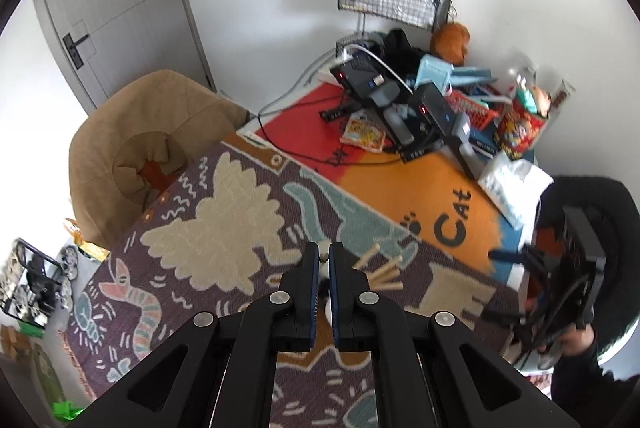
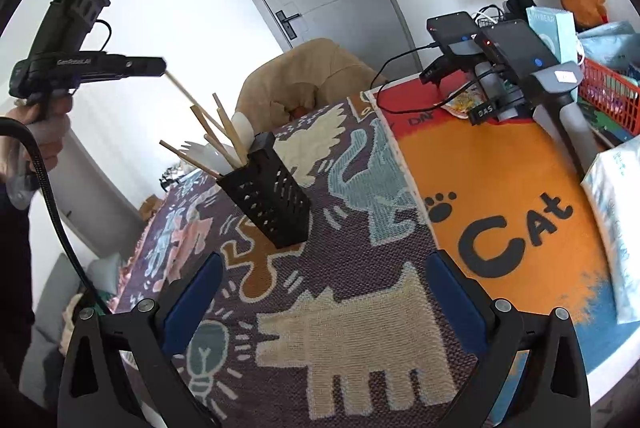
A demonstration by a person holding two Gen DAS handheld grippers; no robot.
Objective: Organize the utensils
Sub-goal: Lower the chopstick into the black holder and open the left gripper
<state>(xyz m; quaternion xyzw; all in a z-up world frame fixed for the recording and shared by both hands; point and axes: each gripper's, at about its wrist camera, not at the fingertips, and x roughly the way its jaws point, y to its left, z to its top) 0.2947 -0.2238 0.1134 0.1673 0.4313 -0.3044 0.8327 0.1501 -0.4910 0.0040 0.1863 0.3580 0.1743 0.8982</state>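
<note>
holder (image 2: 267, 196) on patterned rug (image 2: 352, 260), left of Cat mat (image 2: 500, 195) | chopsticks (image 2: 224, 139) in holder | chair (image 2: 308, 75) behind table | devices (image 2: 500, 51) at mat's far end

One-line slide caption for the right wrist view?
Left gripper carries a wooden chopstick above the black holder; right gripper open over the patterned mat.

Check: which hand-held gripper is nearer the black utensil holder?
Left. The left hand-held gripper is just above the black utensil holder, shut on a chopstick angled into it. The right hand-held gripper is open, empty, farther back.
</note>
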